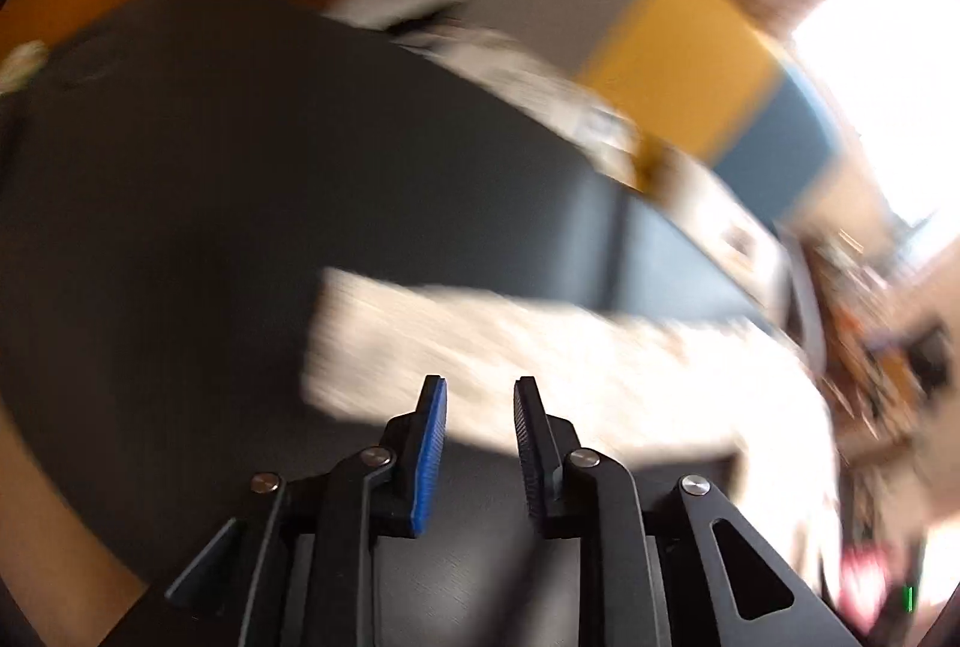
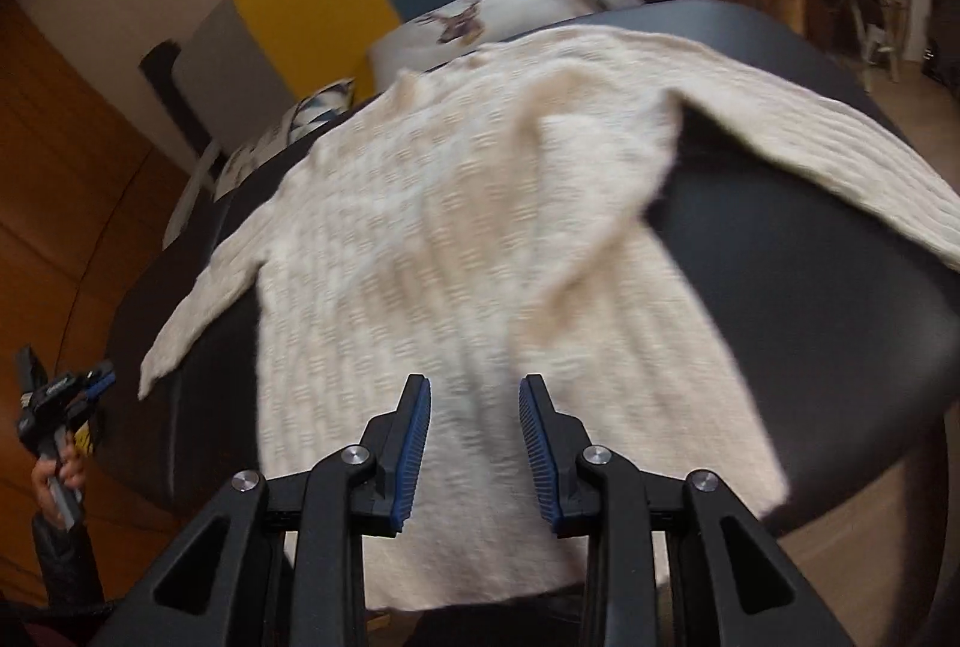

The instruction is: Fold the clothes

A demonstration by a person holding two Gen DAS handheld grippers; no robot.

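Sweater (image 2: 474,251) spread flat across the dark desk (image 2: 810,287), hem overhanging my near edge; both jaws released, gripping nothing. Overhanging knit could slide off if I tug.

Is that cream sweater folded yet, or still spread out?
Spread out: the sweater lies flat on the dark table, both sleeves stretched sideways, one ridge creasing its body.

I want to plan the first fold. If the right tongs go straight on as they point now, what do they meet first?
Probably the sweater: its lower body lies just ahead of the open right tongs. Depth is unclear.
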